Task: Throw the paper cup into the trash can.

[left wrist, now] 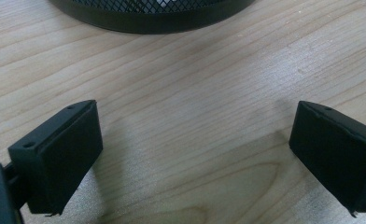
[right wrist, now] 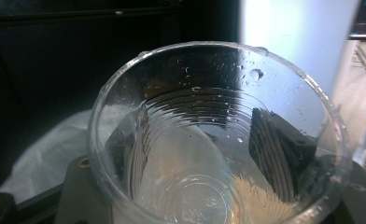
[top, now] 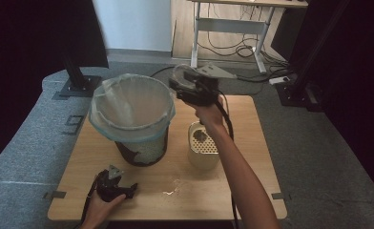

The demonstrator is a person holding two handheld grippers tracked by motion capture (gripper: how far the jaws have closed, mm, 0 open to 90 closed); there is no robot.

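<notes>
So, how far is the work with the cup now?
Done, it seems: the clear cup looks nearly empty, only droplets inside. In hand: the right tongs hold it raised beside the lined bin. The left tongs rest open on the table. Left, probably: dropping the cup into the bin.

My table's surroundings
Beyond my tabletop's far edge I see grey carpet (top: 27, 138), a white-legged desk (top: 233, 28) and tangled cables (top: 233, 47).
</notes>
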